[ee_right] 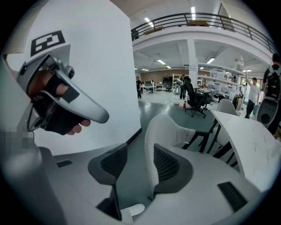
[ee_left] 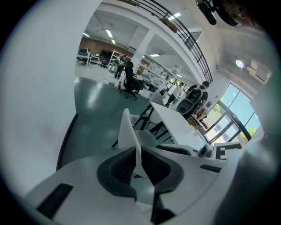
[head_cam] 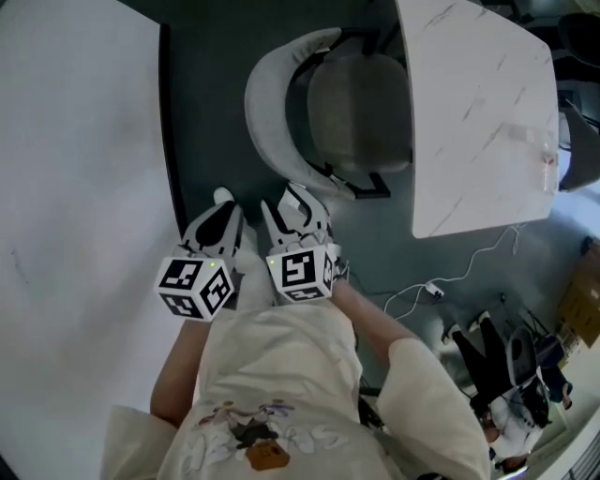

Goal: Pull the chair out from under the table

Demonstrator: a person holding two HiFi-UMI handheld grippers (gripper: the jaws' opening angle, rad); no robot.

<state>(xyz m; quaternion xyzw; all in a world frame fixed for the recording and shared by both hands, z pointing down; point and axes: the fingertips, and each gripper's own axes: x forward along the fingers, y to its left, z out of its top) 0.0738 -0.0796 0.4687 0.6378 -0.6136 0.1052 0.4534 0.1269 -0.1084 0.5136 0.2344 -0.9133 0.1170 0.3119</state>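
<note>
Chair (head_cam: pixel 361 103) sits partly under bench (head_cam: pixel 469 122); rigid, probably light; backrest rim (head_cam: pixel 261 94) offers best hold. Left gripper (head_cam: pixel 223 202) jaws together, right gripper (head_cam: pixel 296 199) jaws apart, empty.

I'm on a dark-green floor (head_cam: pixel 211 112), white wall (head_cam: pixel 75 141) on my left, strip lights (ee_right: pixel 192 9) overhead, big windows (ee_left: pixel 237 110) further off.

Garment: a cream shirt (head_cam: pixel 272 366) with wide, loose sleeves (head_cam: pixel 436 394); the front carried a cartoon print (head_cam: pixel 246 439) in black and orange.
Left hand: wore a black fingerless glove (ee_right: pixel 55 118).
Left gripper (head_cam: pixel 223 199) and right gripper (head_cam: pixel 298 199): both had white shells and dark grey ribbed pads (ee_right: pixel 113 163). Each bore a cube (head_cam: pixel 195 286) of black-and-white square markers.
</note>
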